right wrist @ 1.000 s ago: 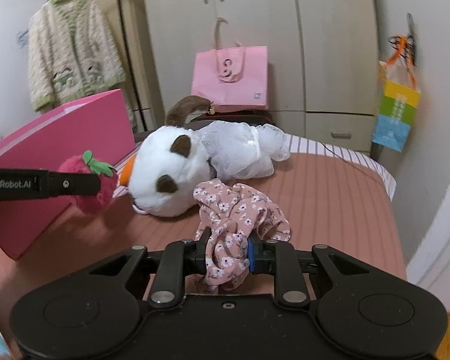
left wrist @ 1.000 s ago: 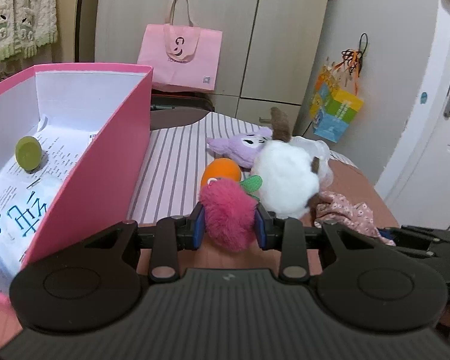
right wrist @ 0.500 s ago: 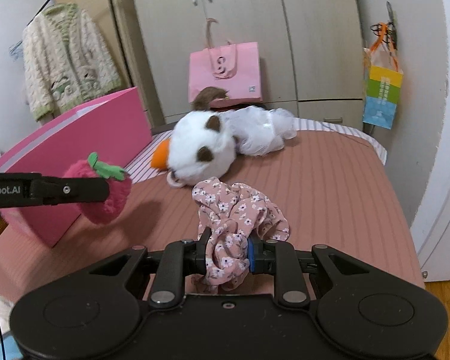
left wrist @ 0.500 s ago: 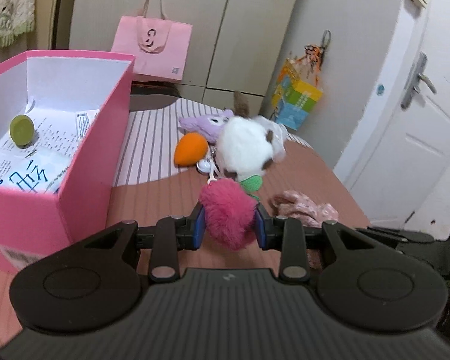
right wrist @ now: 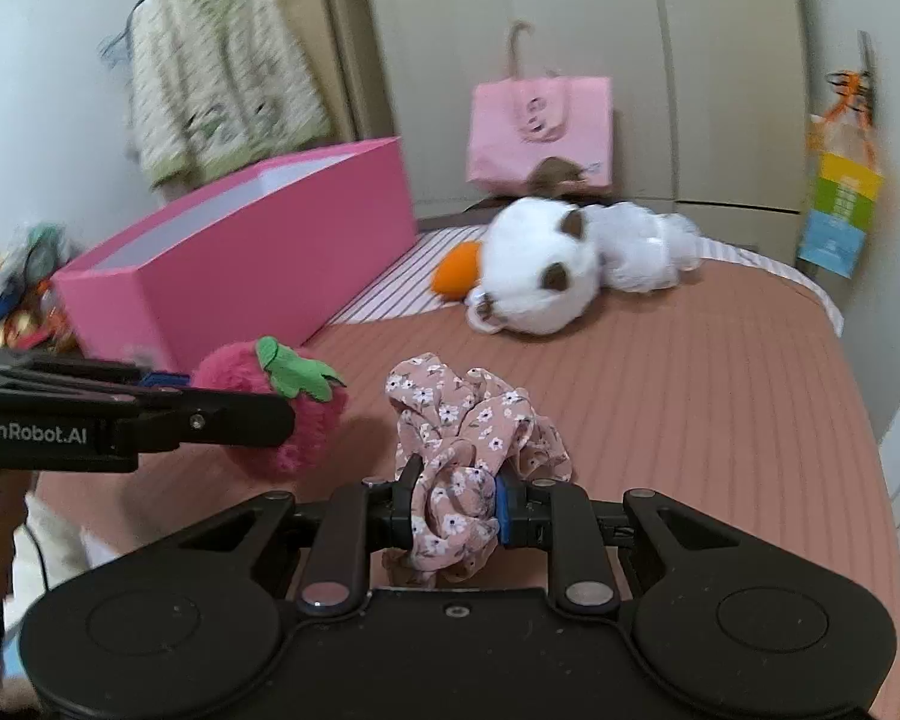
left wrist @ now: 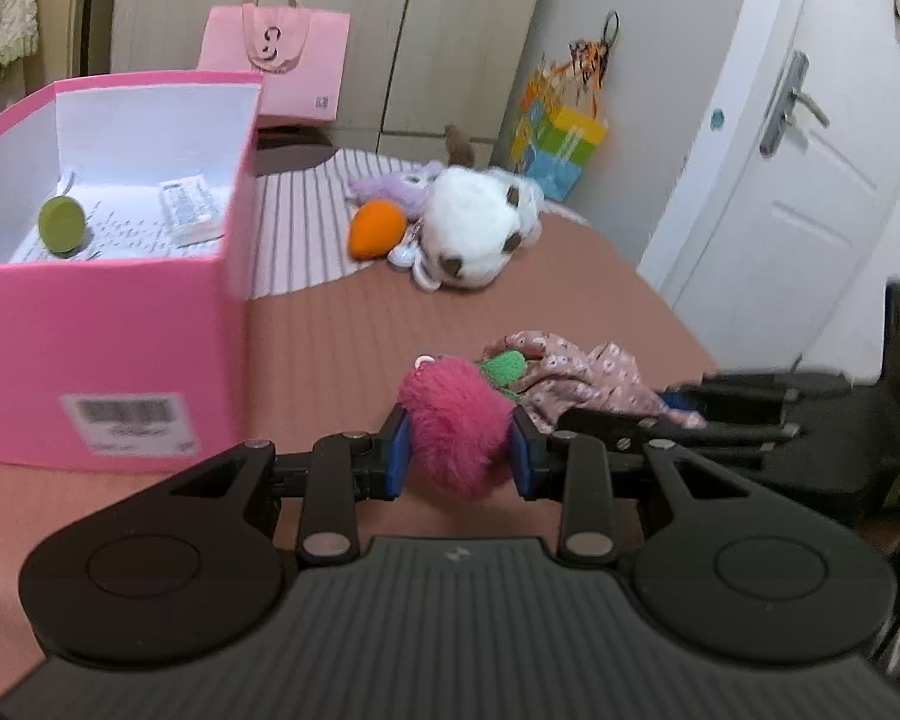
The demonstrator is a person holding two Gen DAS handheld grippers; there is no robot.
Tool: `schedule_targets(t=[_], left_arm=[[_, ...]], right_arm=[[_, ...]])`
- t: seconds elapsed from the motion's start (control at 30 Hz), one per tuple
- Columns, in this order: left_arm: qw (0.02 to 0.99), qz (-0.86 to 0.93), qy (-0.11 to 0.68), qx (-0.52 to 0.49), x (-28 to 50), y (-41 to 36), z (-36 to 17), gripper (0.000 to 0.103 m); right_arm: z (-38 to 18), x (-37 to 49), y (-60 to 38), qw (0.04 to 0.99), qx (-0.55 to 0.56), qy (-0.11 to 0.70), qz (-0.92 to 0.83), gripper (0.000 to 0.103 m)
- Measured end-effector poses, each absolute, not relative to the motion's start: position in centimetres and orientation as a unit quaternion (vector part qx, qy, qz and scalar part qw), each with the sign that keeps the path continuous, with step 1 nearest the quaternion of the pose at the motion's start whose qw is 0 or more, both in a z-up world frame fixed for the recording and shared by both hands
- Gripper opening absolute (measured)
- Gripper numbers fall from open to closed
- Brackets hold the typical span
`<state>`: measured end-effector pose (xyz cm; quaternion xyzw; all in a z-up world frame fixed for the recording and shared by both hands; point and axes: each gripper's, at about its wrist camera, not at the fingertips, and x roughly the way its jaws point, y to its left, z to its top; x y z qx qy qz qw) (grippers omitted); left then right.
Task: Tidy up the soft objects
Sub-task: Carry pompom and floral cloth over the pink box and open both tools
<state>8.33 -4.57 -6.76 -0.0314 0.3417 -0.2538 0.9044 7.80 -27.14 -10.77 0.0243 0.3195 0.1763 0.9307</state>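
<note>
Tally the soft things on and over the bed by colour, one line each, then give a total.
Pink: 2, the fuzzy strawberry held in the left gripper and the floral scrunchie held in the right gripper.
White: 1, the plush dog.
Orange: 1, the carrot plush.
Purple: 1, the lilac plush.
Total: 5.

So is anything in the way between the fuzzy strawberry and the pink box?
Nothing visible. The left gripper holds the strawberry above the bed; the box sits just to its left, top open. Only its near wall must be cleared.
</note>
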Motion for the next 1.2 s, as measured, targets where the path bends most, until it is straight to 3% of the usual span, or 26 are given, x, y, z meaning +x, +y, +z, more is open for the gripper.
schedule_targets(t=[0.3,0.77,0.97,1.2], left_arm=[[0.886,-0.258,0.384,0.009,7.0,-0.8,-5.2,0.032],[0.885,-0.261,0.386,0.017,6.0,5.6,-0.6,0.032],[0.907,-0.246,0.342,0.009,6.2,8.7,1.7,0.032],[0.935,-0.217,0.281,-0.014,8.3,11.4,3.7,0.032]], right_arm=[[-7.6,6.6,-23.4,0.892,-0.044,0.363,0.266,0.025],[-2.8,7.3,-18.3,0.861,-0.023,0.364,0.356,0.025],[-0.9,8.6,-16.1,0.856,-0.020,0.350,0.380,0.025],[1.4,10.2,-13.5,0.887,-0.033,0.271,0.373,0.025]])
